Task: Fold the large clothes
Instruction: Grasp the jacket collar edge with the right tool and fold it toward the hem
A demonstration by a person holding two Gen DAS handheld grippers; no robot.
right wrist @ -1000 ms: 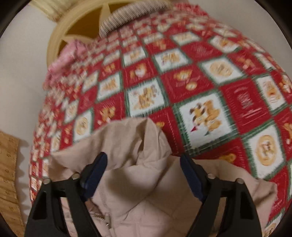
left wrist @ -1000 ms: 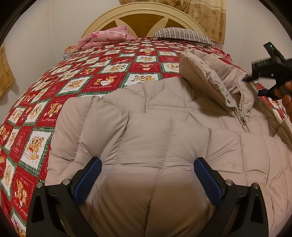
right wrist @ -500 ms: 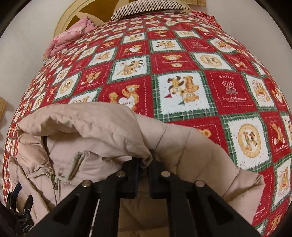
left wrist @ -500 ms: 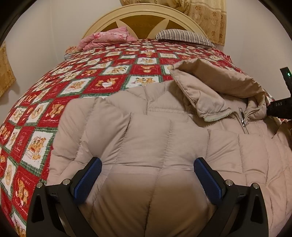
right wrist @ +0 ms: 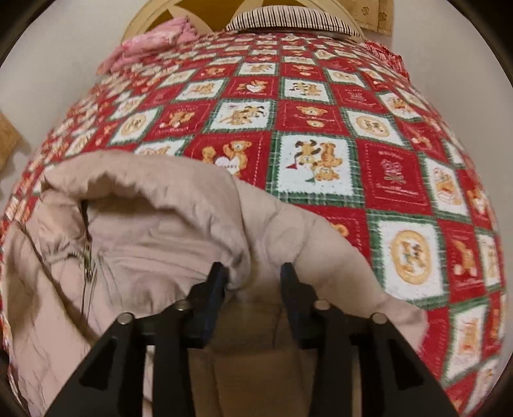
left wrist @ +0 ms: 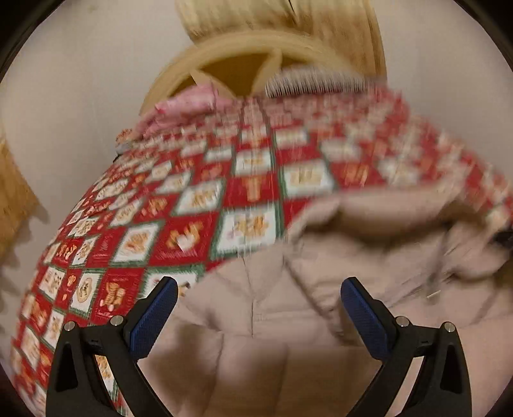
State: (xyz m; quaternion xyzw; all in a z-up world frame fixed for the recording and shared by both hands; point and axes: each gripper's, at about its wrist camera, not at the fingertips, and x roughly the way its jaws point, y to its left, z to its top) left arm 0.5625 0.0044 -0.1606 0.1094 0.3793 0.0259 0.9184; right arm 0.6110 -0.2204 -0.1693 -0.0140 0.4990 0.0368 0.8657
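Note:
A beige padded jacket (left wrist: 256,336) lies spread on the bed, its hood folded down over the zipped collar. My left gripper (left wrist: 258,304) is open and empty, hovering over the jacket's left shoulder area; this view is motion-blurred. In the right wrist view the jacket (right wrist: 144,231) fills the lower left, with the zipper pull (right wrist: 89,269) at the left. My right gripper (right wrist: 253,279) has its jaws partly apart at the hood's edge, with fabric between them; no firm grip shows.
The bed has a red, green and white teddy-bear quilt (right wrist: 320,128). A pink pillow (right wrist: 154,45) and a striped pillow (right wrist: 288,19) lie by the cream headboard (left wrist: 243,54). Walls stand close on both sides.
My right gripper closed on the hood, laid it down over the collar, and has now partly opened. My left gripper has moved forward and left over the jacket, blurring its view.

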